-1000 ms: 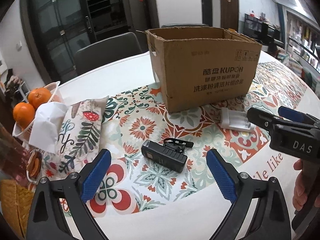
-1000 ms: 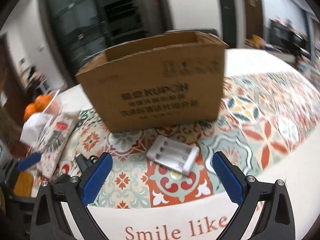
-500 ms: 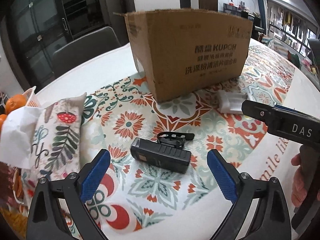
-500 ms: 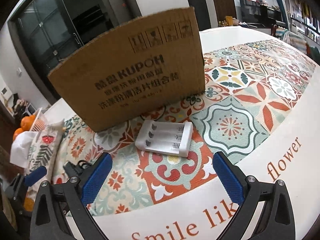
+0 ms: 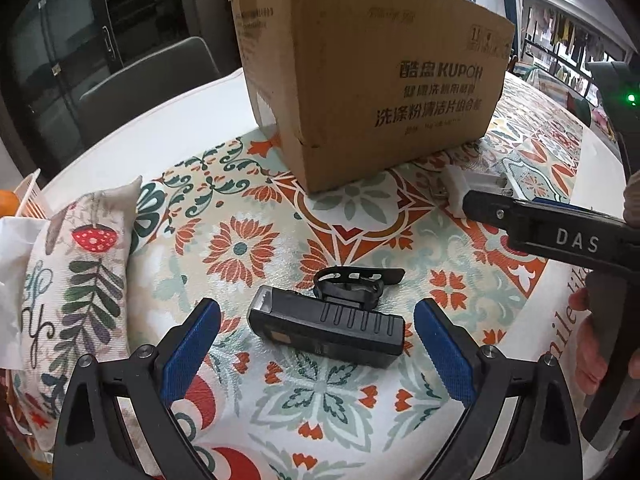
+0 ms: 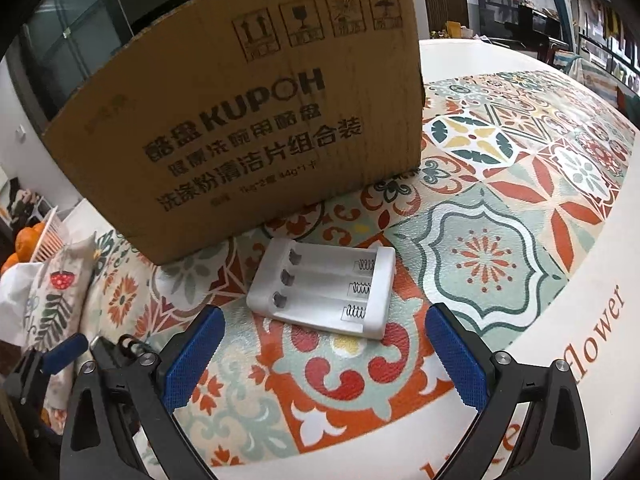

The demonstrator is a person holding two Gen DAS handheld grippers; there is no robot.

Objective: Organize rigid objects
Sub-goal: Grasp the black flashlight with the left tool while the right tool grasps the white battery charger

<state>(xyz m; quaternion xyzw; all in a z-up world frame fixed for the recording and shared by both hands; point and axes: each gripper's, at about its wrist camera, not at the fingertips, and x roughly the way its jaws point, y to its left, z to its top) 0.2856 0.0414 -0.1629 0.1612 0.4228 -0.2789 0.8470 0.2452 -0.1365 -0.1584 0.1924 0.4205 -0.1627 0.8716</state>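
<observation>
A black rectangular device with a strap mount [image 5: 326,326] lies on the patterned tablecloth. My left gripper [image 5: 316,350] is open, low over the table, with the device between its blue pads. A white battery charger [image 6: 324,286] with empty slots lies in front of the cardboard box [image 6: 248,128]. My right gripper [image 6: 320,356] is open, just short of the charger. In the left wrist view the charger [image 5: 460,188] is partly hidden behind the right gripper's black body. The box [image 5: 372,76] stands upright at the back; its inside is hidden.
A floral cushion [image 5: 76,276] and white tissue [image 5: 12,248] lie at the left, beside a basket of oranges [image 6: 24,244]. A grey chair [image 5: 148,80] stands behind the table. The white table rim [image 6: 580,360] curves at the right.
Both grippers have moved forward and lower. The black device now sits between the left pads. The charger is now closer to the right gripper. Both stayed open.
</observation>
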